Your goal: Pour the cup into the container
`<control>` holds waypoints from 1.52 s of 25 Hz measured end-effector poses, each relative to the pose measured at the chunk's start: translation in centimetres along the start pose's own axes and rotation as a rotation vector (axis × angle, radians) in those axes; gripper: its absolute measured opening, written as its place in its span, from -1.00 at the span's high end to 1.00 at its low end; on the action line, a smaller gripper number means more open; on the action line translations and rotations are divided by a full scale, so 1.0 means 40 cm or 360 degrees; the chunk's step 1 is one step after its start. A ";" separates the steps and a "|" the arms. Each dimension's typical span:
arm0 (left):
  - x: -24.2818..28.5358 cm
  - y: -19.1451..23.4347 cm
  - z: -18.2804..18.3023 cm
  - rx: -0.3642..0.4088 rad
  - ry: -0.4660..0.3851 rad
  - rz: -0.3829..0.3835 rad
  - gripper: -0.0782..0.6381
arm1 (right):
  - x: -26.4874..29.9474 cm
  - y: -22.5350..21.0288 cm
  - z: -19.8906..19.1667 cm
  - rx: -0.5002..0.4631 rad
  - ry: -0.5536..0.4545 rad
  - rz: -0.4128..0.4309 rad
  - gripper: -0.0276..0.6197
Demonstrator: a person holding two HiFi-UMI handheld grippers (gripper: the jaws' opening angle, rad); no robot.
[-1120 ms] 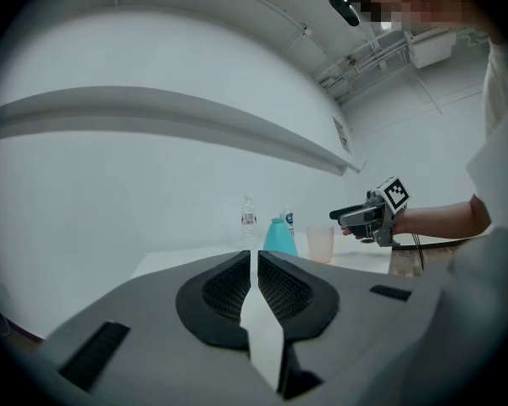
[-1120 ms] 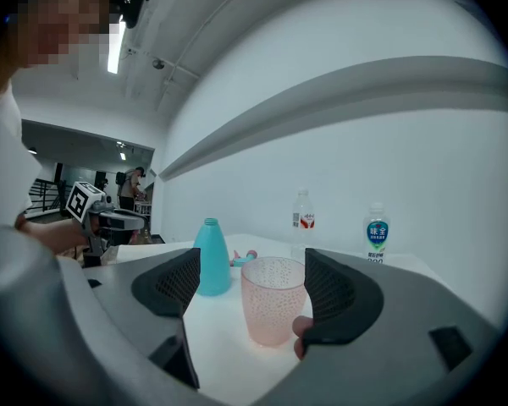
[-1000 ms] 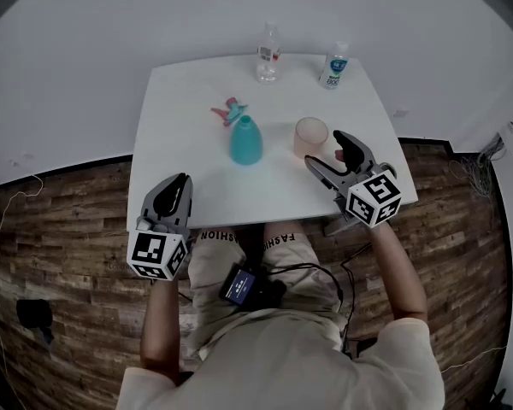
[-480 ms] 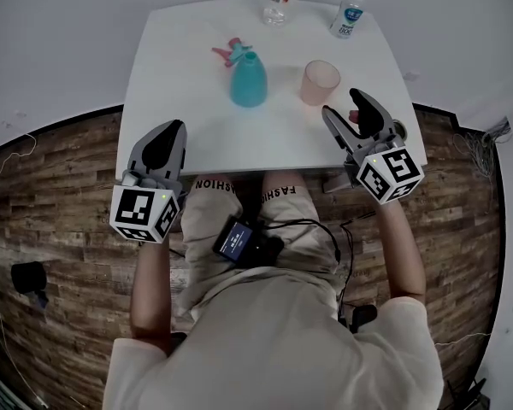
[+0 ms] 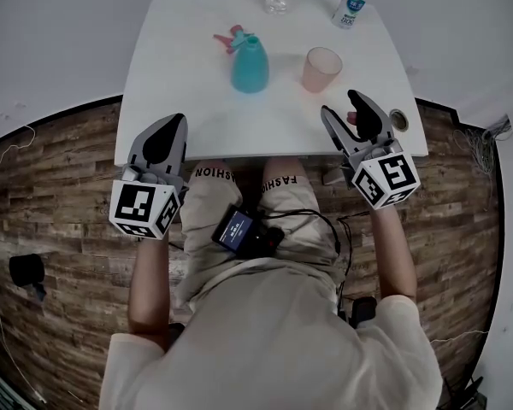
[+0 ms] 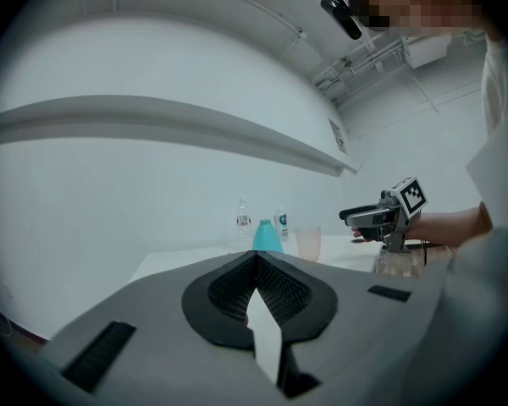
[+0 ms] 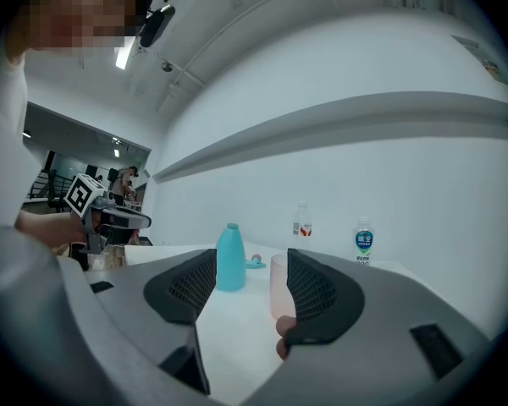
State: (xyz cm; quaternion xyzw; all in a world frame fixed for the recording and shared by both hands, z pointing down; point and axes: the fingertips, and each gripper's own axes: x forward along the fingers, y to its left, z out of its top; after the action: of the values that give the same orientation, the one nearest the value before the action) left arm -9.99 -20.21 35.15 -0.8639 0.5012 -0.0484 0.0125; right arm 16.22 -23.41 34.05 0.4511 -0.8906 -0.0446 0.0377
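- The translucent pink plastic cup [image 5: 321, 68] stands toward the right edge of the white table [image 5: 179, 75].
- It is probably light and thin-walled: grip it mid-wall, gently.
- The right gripper [image 5: 342, 109] is empty; its jaws are apart and have just been closing. The left gripper [image 5: 167, 135] is closed.

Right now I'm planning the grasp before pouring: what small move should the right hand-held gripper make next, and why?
Probably ease the right hand-held gripper forward toward the pink cup, jaws kept wide. Its jaws have just been closing with nothing between them, and the cup stands upright ahead, untouched, beside the teal bottle.
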 end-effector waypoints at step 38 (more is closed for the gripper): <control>-0.193 -0.284 -0.047 -0.0072 -0.0151 -0.0014 0.76 | -0.194 0.231 -0.035 -0.0201 -0.0123 -0.0343 0.27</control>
State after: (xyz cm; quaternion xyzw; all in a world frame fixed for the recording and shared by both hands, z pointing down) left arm -4.16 -7.82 37.28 -0.8675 0.4971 0.0038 0.0166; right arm 13.56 -11.77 36.29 0.5389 -0.8331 -0.1217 0.0266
